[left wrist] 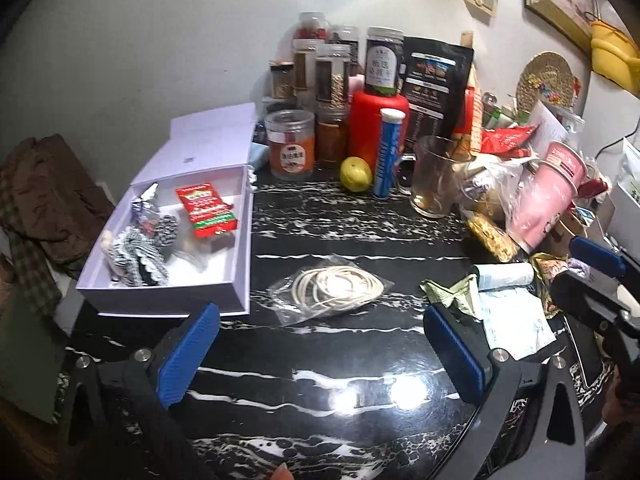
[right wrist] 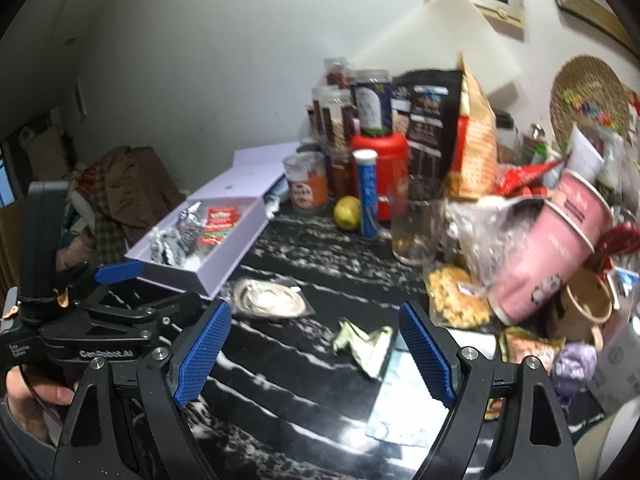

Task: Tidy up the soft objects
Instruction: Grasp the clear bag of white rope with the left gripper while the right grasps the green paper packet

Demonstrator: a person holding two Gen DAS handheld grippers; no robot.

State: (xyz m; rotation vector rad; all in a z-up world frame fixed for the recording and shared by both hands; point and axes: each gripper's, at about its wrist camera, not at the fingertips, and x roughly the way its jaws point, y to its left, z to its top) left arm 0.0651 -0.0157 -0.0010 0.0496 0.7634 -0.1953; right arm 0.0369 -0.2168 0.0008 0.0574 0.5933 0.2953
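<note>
Blue-padded fingers of the left claw (left wrist: 320,354) fill the bottom of its own view, spread wide with nothing between them, over a black bench (left wrist: 360,208) veined with white. Beyond the gap between the fingers, slightly left of its middle, lies a clear bag of pale rubber bands (left wrist: 334,290), flat on the bench, its long axis running across the view. That bag looks like the left claw's likely pick, and its fingers already stand either side of the bag's length.

To the left sits the largest task item, an open white box (left wrist: 168,296), touching the bench's left edge. Inside it are a red snack packet (left wrist: 206,210), a grey and white knitted piece (left wrist: 140,254) and a small foil wrapper (left wrist: 148,196).

The right claw (right wrist: 316,352) is also spread and empty. Between its fingers, a little ahead, lies a crumpled green wrapper (right wrist: 362,340), lying partly on a pale blue sachet (right wrist: 404,408). This claw is nearer to those two; the left is nearer the bands and the box.

Behind stand jars (left wrist: 290,144), a red canister (left wrist: 376,128), a lemon (left wrist: 355,174), a glass mug (left wrist: 434,178) and pink paper cups (left wrist: 548,196), crowded against a white wall. Brown clothing (left wrist: 48,196) is heaped left of the bench.
</note>
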